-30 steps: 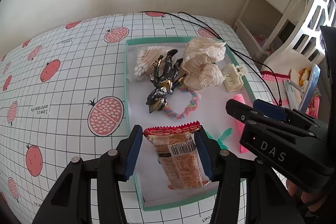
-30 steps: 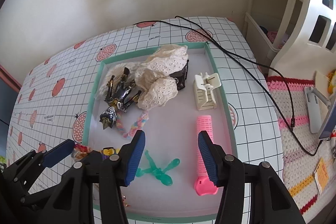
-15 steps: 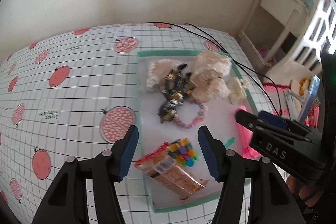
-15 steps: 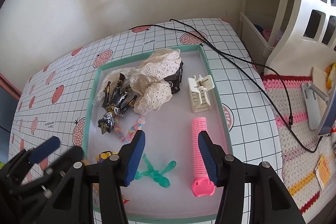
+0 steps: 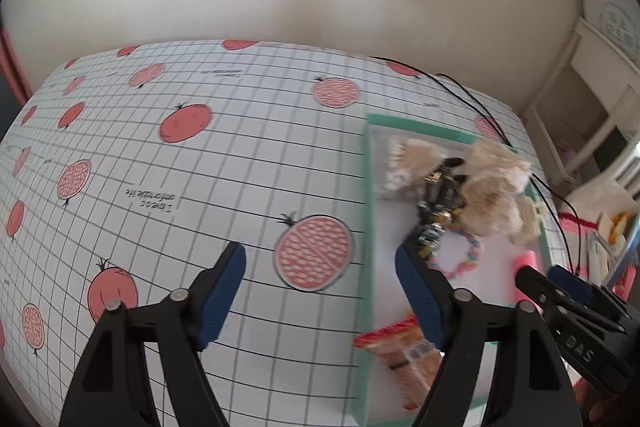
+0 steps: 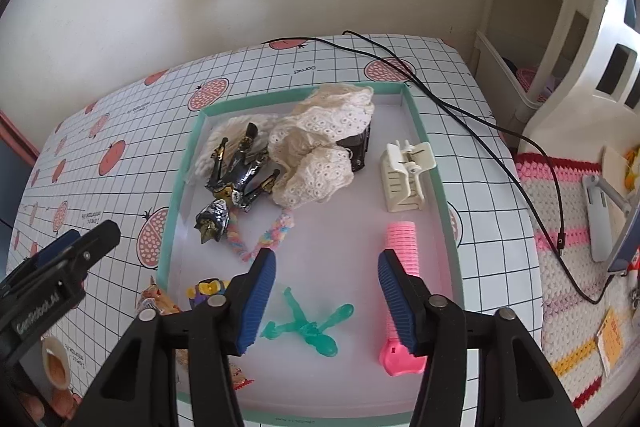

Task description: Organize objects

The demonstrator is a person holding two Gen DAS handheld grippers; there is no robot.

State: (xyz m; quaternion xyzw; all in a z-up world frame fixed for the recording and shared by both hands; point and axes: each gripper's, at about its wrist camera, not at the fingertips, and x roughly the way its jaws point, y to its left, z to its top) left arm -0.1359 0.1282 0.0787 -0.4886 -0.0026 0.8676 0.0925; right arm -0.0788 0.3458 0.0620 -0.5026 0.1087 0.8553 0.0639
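My left gripper (image 5: 322, 275) is open and empty, hanging over the tablecloth just left of the teal-rimmed tray (image 5: 366, 211). An orange snack packet (image 5: 404, 355) lies across the tray's near-left rim; in the right wrist view the snack packet (image 6: 154, 301) pokes out beside that rim. My right gripper (image 6: 326, 283) stands open over the tray's (image 6: 434, 167) near end, above a green plastic figure (image 6: 308, 323) and beside a pink comb (image 6: 400, 239). Farther in lie a lace cloth (image 6: 320, 143), a black-gold figure (image 6: 236, 171), a cream hair claw (image 6: 404, 175) and a pastel bracelet (image 6: 260, 239).
A small purple-yellow toy (image 6: 208, 289) sits near the tray's left side. A black cable (image 6: 480, 119) runs across the table's far right corner to a crochet rug (image 6: 560, 227). White shelving (image 6: 560, 27) stands to the right. The pomegranate-print cloth (image 5: 160, 187) stretches left of the tray.
My left gripper let go of the snack packet, opened wider and swung left off the tray. The packet now lies over the tray's near-left rim. The right gripper rose slightly.
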